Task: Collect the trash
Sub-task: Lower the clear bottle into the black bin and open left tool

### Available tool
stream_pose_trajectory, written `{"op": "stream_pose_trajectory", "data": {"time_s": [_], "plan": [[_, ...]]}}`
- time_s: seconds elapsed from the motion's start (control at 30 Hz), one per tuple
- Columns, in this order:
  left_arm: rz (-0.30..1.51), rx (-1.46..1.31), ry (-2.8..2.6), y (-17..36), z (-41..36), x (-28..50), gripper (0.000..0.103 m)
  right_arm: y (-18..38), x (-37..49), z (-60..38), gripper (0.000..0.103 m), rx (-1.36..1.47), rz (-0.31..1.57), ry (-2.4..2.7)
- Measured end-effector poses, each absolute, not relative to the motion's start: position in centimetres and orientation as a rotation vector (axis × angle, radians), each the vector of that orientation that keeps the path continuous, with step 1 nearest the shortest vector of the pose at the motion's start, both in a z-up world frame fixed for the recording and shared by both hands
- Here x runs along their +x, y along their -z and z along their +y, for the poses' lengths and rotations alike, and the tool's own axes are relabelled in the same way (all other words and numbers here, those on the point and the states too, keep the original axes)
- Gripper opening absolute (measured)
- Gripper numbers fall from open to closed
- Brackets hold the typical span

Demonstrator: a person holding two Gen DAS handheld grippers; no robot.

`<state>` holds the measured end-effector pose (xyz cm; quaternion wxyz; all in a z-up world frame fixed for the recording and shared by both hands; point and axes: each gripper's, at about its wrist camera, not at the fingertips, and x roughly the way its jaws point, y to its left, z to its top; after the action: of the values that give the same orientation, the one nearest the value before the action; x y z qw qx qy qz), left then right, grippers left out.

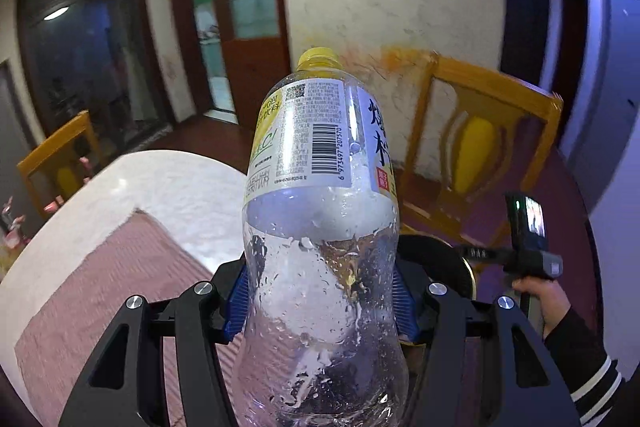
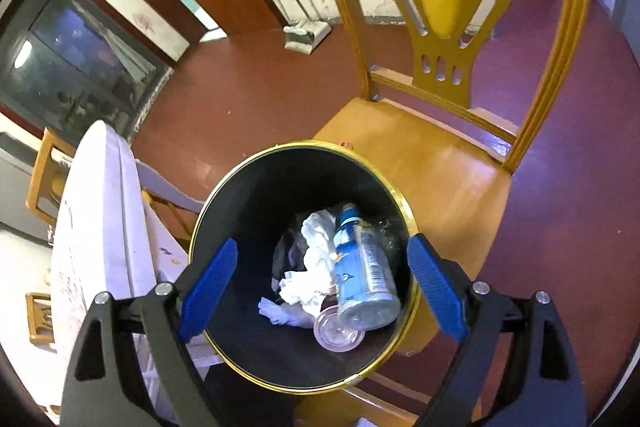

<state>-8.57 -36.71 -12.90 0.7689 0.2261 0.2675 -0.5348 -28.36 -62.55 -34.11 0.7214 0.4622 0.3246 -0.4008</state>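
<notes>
Disposal is underway: right gripper (image 2: 322, 287) hangs open and empty above the bin (image 2: 412, 223); left gripper (image 1: 320, 301) clamps a bottle (image 1: 320, 211), which probably goes over the bin next.

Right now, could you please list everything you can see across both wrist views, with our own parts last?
Plastic bottle: one, clear with yellow cap, clamped in the left gripper.
Trash bin: one, black with gold rim, beside the chair, under the right gripper.
Blue-labelled bottle: one, lying in the bin.
Crumpled tissue: white, in the bin.
Clear lid: one, pinkish, on the bin floor.
Chair: yellow wood, behind the bin; another at the table's far side.
Table: white edge, pink cloth.
Left gripper: black, blue pads, shut on the bottle.
Right gripper: open, empty.
Hand: dark striped sleeve, holding the right gripper.
</notes>
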Motion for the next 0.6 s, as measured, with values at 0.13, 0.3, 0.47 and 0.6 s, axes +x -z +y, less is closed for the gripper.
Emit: {"op": "stream_pose_trajectory", "data": {"time_s": [0.13,0.3,0.47,0.6], "plan": [[0.712,0.594,1.295,17.3,-41.5,-10.3,0.057,33.9,-30.0,-62.8,0.087,1.040,0.671,0.904],[0.924,0.713,1.406,25.2,-47.2,-12.2,0.057,34.1,-31.9,-63.6,0.087,1.067,0.636,0.928],[0.990,0.858,1.383,31.0,-50.8,-13.6,0.057,34.4,-34.1,-63.9,0.087,1.085,0.601,0.960],[1.034,0.910,1.344,33.8,-52.9,-13.7,0.057,34.8,-35.3,-63.8,0.087,1.107,0.584,0.970]]}}
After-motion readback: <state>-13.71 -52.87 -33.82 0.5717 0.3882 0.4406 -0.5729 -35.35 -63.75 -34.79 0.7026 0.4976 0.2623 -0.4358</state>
